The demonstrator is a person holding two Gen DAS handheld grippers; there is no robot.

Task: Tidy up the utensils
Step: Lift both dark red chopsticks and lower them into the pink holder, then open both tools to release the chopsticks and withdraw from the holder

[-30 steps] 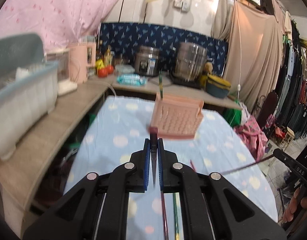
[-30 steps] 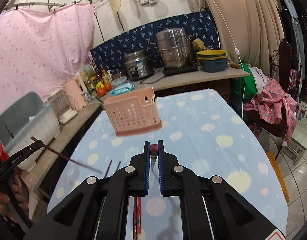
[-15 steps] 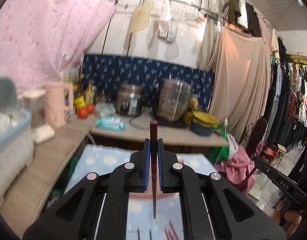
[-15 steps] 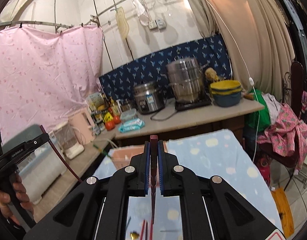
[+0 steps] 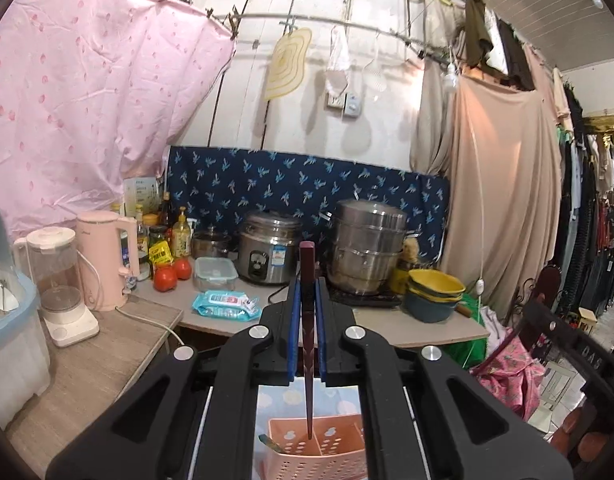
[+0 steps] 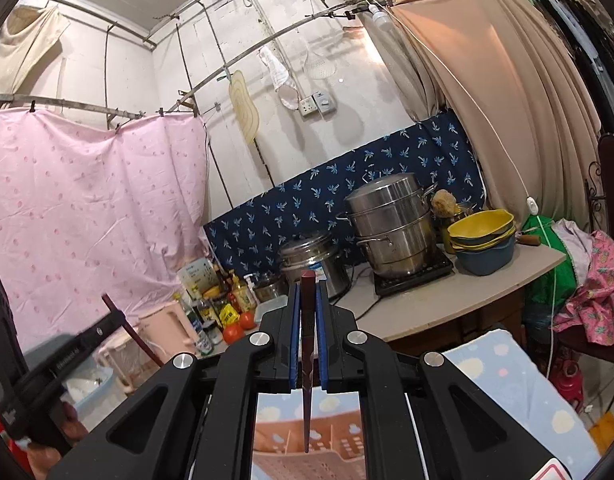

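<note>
Gripping one dark red chopstick each: left chopstick [image 5: 307, 320] is clamped upright between the left gripper [image 5: 307, 292] pads, tip hanging over the pink utensil basket [image 5: 319, 452], above its divider. Right chopstick [image 6: 308, 344] is pinched the same way in the right gripper [image 6: 308, 296], tip over the same basket's open top. Basket sits on the blue spotted tablecloth [image 6: 503, 380]. A green-handled utensil [image 5: 271, 442] already stands in the basket's left compartment. Far side: counter [image 5: 419, 324] with rice cooker [image 5: 269, 254], steamer pot [image 5: 367, 244], stacked bowls [image 5: 435, 294].
</note>
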